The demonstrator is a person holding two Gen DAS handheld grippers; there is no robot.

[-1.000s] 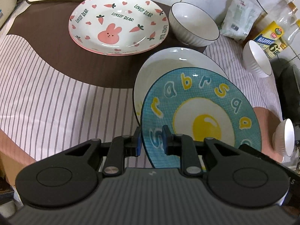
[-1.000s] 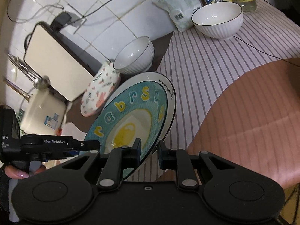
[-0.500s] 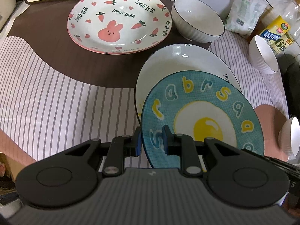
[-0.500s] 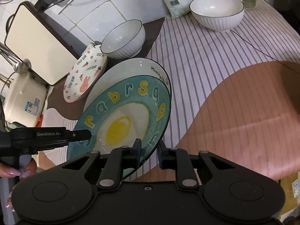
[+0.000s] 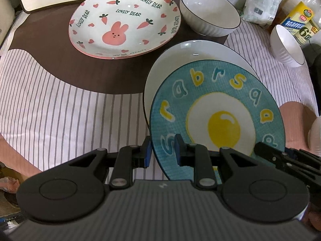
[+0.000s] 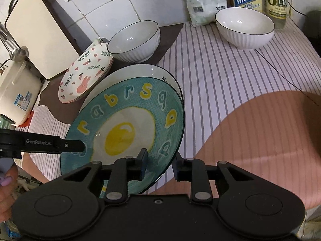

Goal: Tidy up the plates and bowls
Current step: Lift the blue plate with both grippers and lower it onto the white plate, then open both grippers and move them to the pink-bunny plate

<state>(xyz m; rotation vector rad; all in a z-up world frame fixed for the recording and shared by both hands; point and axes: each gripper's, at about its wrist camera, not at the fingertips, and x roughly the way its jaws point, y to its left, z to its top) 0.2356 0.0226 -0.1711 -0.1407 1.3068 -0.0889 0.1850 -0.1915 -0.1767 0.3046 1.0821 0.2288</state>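
Both the left gripper (image 5: 162, 150) and right gripper (image 6: 159, 163) clamp the egg plate's (image 5: 216, 108) near rim, hiding most of the white plate (image 5: 184, 58) beneath.

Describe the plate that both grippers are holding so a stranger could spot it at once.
On the striped tablecloth, in front of the bunny plate, a plain white plate lies partly covered. Above it is the teal plate, gripped at its near rim: the only one with a painted fried egg ringed by letters.
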